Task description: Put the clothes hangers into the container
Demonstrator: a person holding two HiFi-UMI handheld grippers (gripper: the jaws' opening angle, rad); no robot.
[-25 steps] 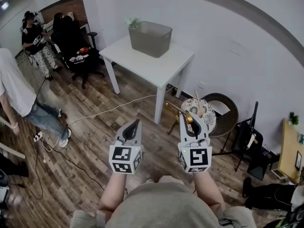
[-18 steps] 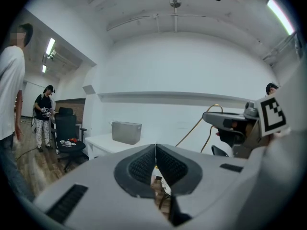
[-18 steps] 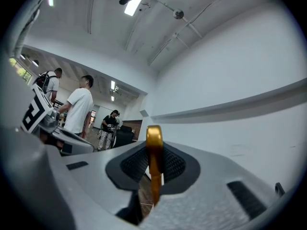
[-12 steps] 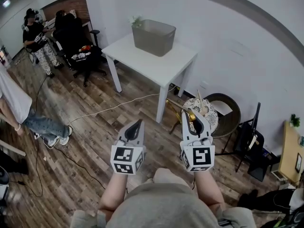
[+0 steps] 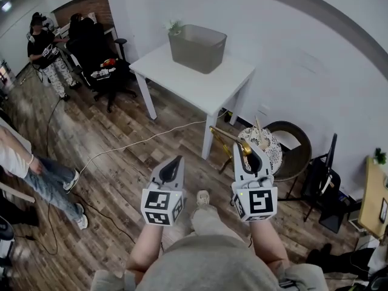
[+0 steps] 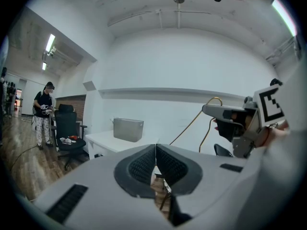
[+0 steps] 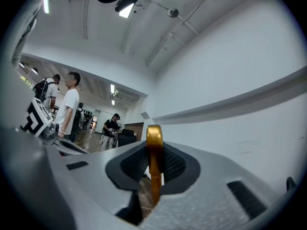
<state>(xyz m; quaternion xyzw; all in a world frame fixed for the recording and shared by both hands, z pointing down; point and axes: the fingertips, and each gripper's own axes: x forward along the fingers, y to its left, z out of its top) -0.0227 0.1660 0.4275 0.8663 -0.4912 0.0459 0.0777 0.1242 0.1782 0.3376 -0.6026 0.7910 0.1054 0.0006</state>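
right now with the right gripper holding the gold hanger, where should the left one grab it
Probably the bare rod of the gold hanger jutting left of the right gripper. Come in from the side of the left gripper, jaws opened across it: that stretch is thin, straight and free.

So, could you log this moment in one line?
right gripper: shut on gold hanger | left gripper: shut, empty | bin: on table

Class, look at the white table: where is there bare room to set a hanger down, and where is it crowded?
The white table is bare from the grey container to its near edge and right end. The back corner is crowded: container and small plant. The right gripper grips the gold hanger.
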